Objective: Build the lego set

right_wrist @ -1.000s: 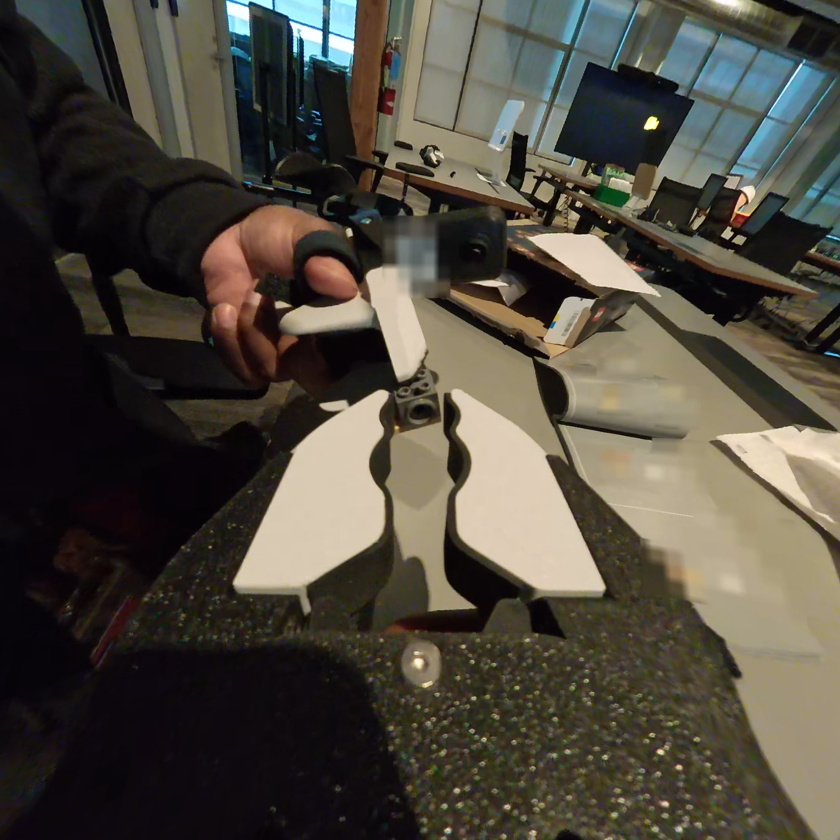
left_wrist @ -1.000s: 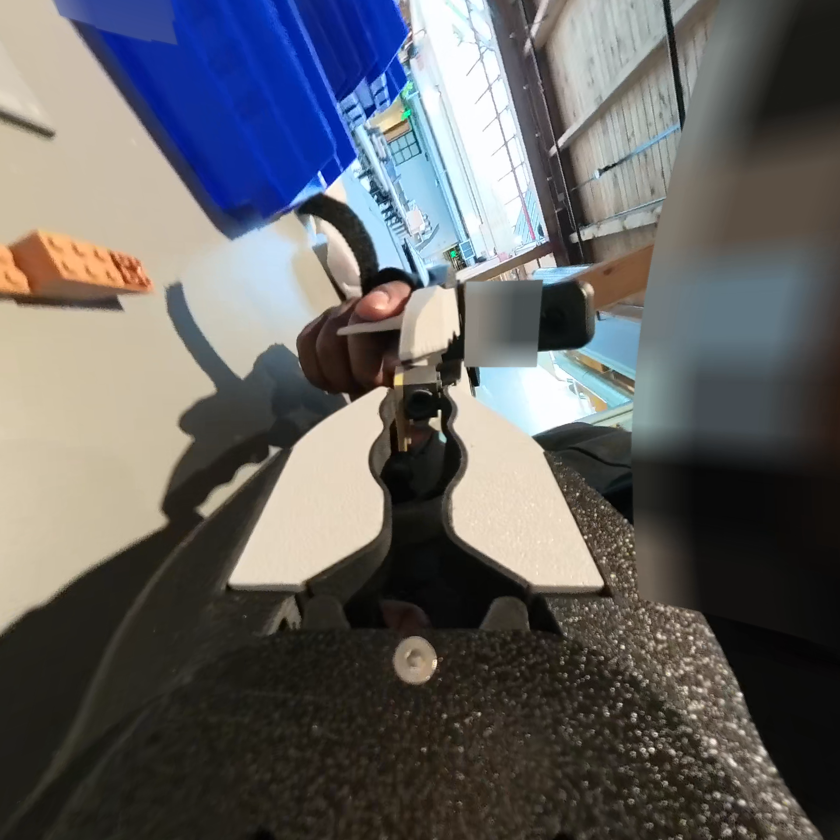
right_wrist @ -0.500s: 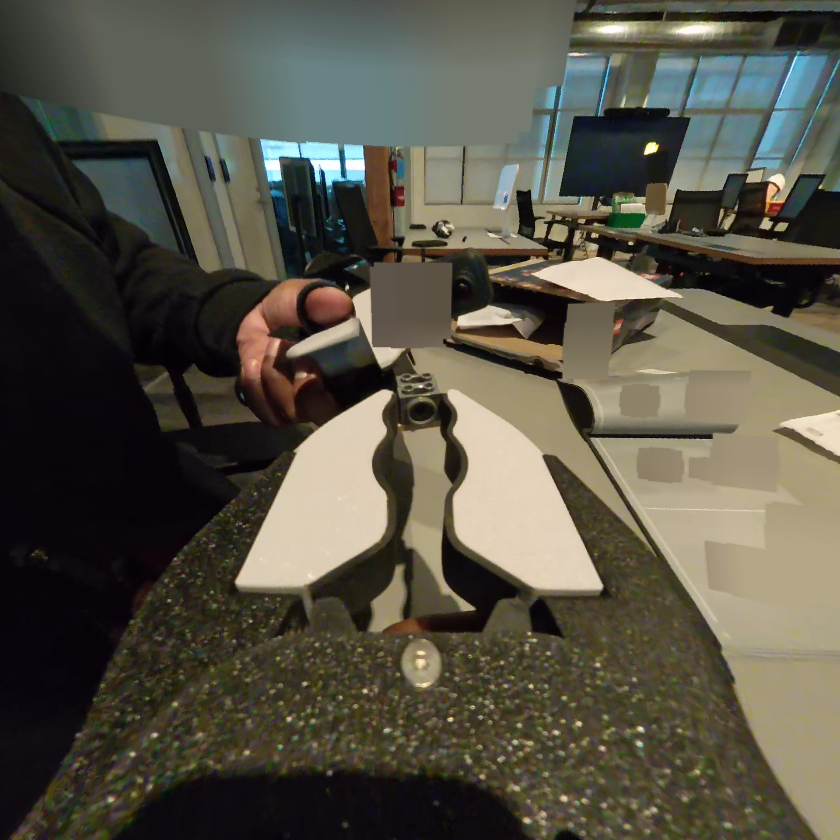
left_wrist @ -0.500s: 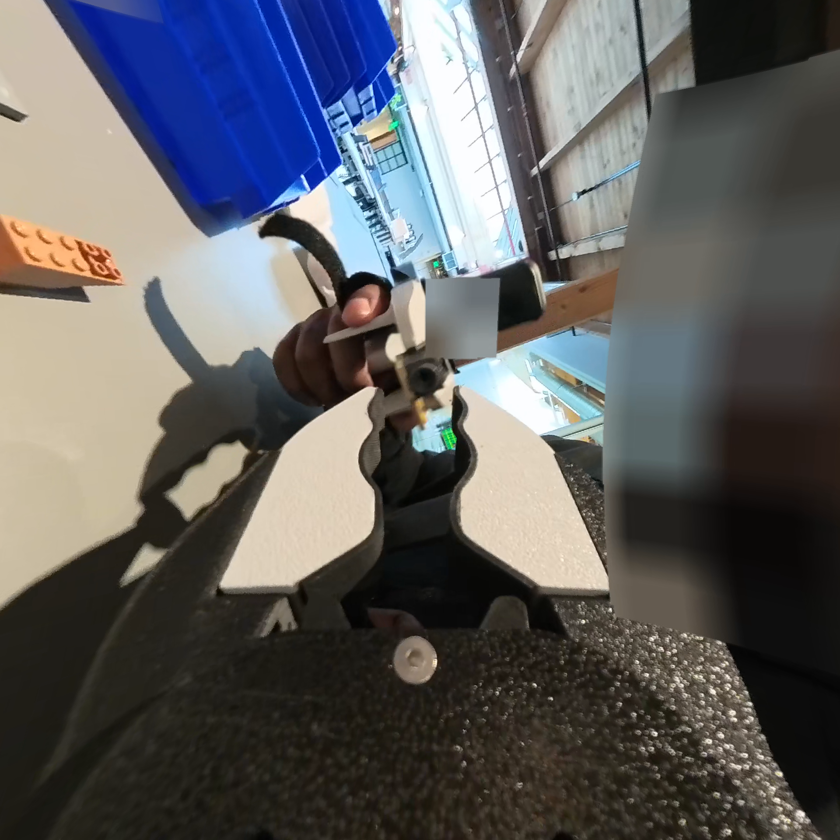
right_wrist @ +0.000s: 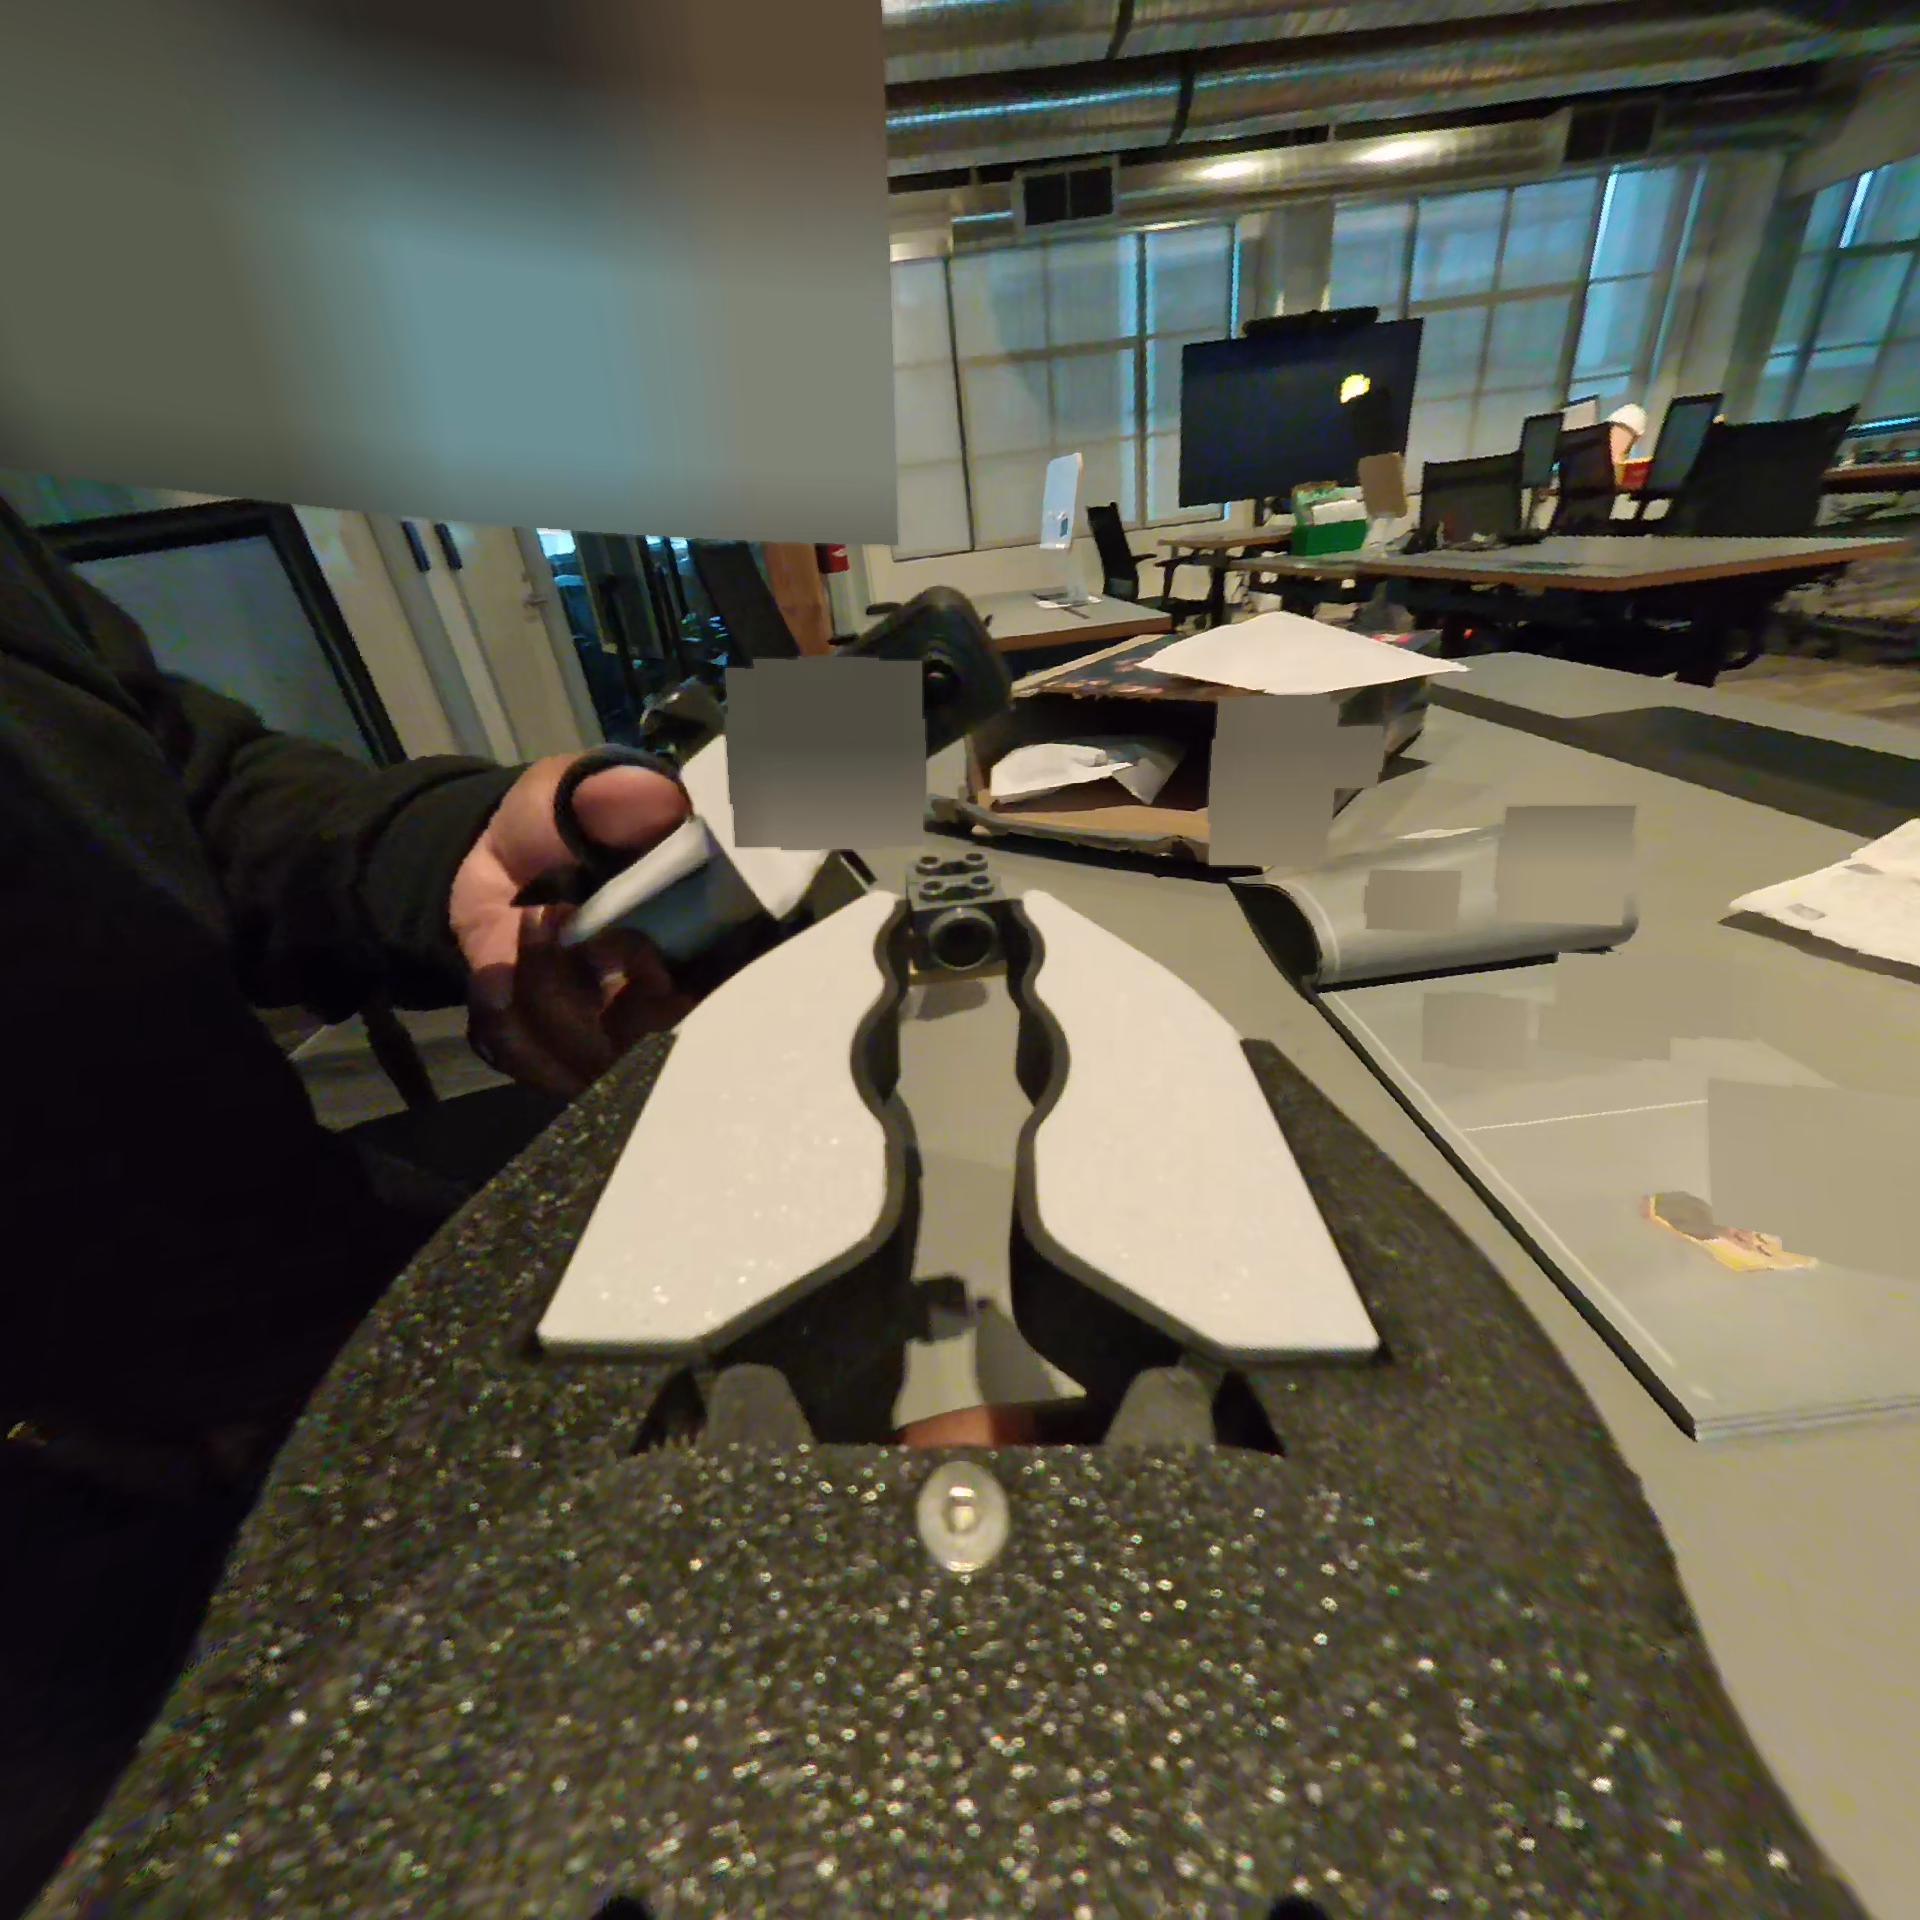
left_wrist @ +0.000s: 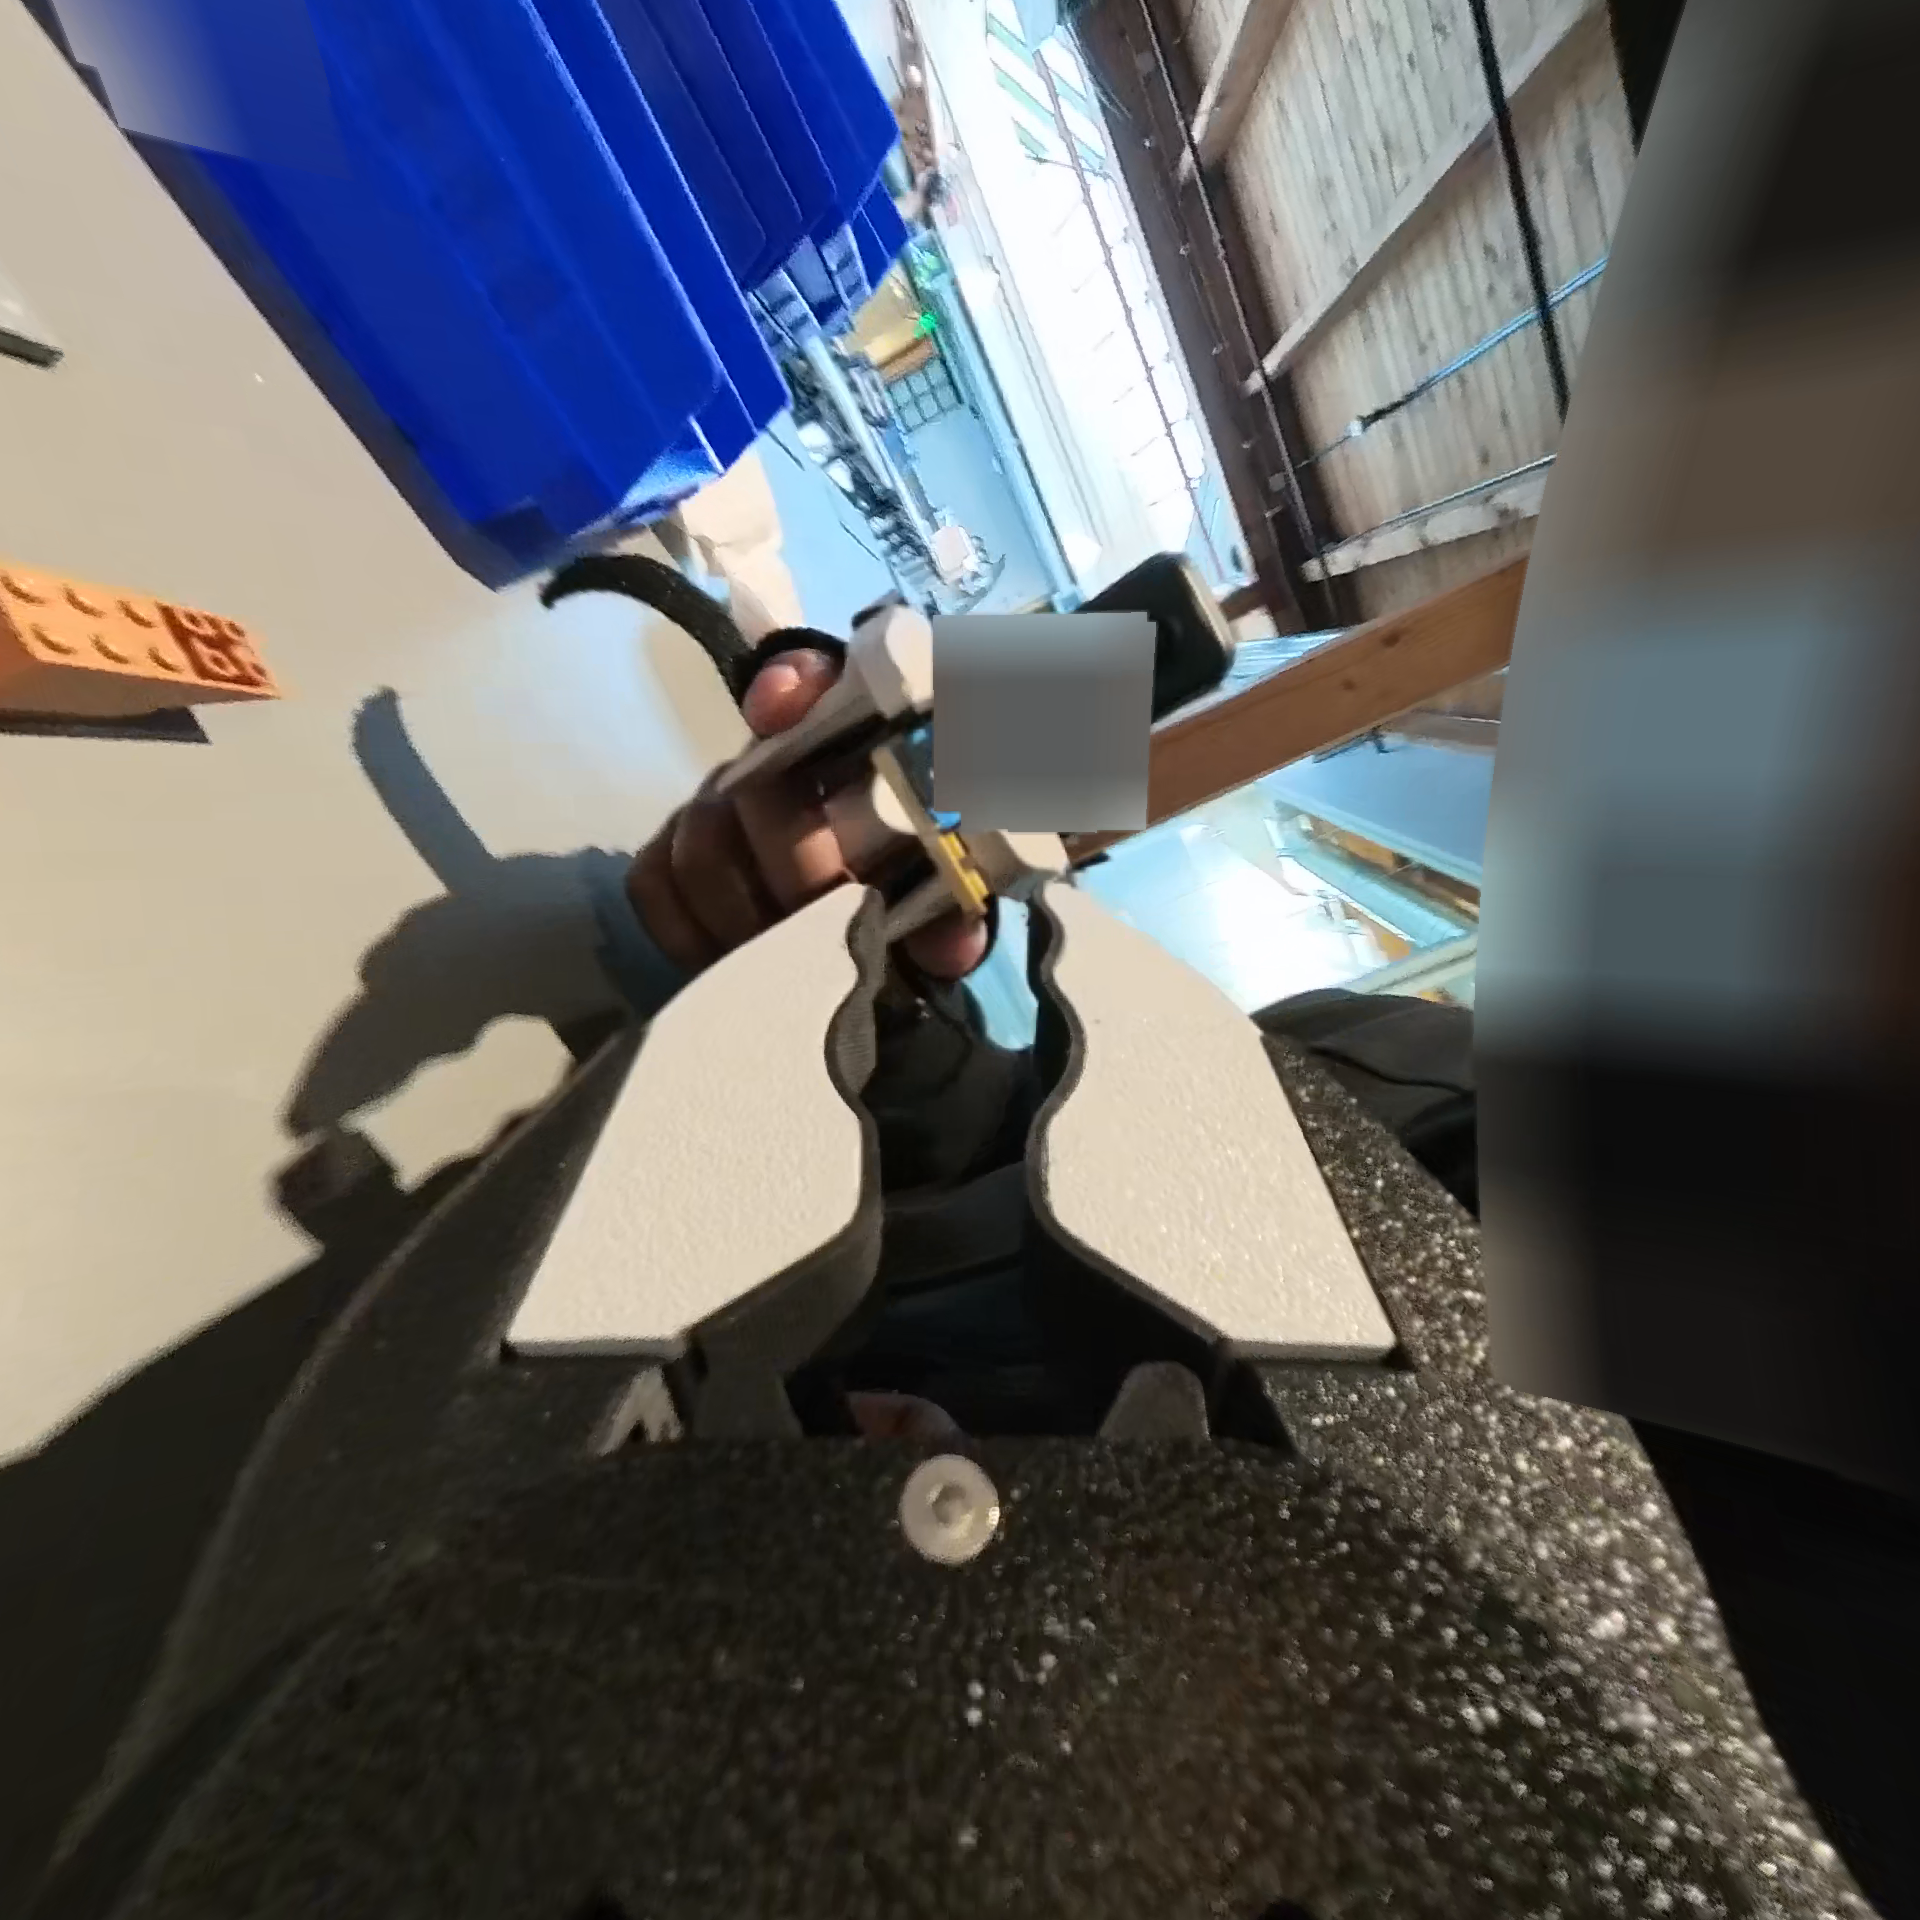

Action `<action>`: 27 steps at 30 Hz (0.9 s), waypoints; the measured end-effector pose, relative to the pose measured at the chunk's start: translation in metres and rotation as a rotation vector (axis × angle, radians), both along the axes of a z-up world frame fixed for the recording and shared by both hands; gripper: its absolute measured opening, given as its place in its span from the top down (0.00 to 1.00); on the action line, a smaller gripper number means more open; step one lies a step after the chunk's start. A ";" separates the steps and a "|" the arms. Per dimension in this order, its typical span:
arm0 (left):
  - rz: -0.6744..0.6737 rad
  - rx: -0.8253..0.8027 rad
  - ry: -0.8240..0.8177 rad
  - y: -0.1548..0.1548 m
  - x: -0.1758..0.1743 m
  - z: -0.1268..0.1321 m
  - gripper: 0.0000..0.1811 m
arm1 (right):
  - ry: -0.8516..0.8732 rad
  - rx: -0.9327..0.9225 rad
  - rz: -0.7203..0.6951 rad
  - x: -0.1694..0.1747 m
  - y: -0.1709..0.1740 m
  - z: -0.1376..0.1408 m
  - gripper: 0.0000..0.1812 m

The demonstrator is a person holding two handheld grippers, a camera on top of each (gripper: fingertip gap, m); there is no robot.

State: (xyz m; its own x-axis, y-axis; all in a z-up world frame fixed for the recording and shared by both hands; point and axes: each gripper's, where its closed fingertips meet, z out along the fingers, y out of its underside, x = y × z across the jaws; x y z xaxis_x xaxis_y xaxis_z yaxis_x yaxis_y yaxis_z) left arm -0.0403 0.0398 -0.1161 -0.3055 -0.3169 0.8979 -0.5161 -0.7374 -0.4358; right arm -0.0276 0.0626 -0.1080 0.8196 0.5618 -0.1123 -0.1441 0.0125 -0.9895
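My right gripper (right_wrist: 957,906) is shut on a small dark grey lego brick (right_wrist: 958,935) with studs on top and a round hole facing the camera. It holds the brick in the air above the grey table (right_wrist: 1558,1164). In the left wrist view the right gripper (left_wrist: 971,883) shows held by a hand, with a yellow piece (left_wrist: 964,881) between its tips. My left gripper (left_wrist: 956,910) is open and empty, just short of that piece. In the right wrist view the left gripper (right_wrist: 665,894) sits to the left of the brick, apart from it.
An orange brick (left_wrist: 125,655) lies on the table at the left, near stacked blue bins (left_wrist: 468,260). An open cardboard box (right_wrist: 1101,769), a booklet (right_wrist: 1455,914) and papers (right_wrist: 1849,894) lie farther along the table. A dark sleeve (right_wrist: 208,883) fills the left. The tips of both grippers are at nearly the same place.
The left gripper's finger was against the grey brick a second ago; it has drawn off to the left. The right gripper has tilted level, still holding the brick.
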 end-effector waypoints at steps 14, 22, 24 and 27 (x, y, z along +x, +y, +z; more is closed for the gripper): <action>0.079 -0.002 -0.069 0.000 0.002 0.006 0.96 | 0.080 0.004 -0.018 -0.002 0.000 0.002 0.84; 0.076 -0.136 -0.052 -0.003 0.004 0.010 0.97 | 0.155 -0.015 0.025 0.004 -0.004 0.002 0.80; 0.077 -0.135 -0.050 -0.003 0.005 0.010 0.97 | 0.154 -0.019 0.026 0.005 -0.005 0.002 0.80; 0.079 -0.136 -0.050 -0.003 0.006 0.009 0.97 | 0.160 -0.025 0.030 0.005 -0.005 0.001 0.81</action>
State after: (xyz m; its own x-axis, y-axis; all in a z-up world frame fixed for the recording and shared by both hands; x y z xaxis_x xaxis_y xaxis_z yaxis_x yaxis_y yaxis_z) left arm -0.0345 0.0368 -0.1070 -0.3297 -0.2184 0.9185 -0.4342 -0.8288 -0.3530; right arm -0.0225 0.0578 -0.1066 0.7733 0.5810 -0.2538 -0.2994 -0.0183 -0.9540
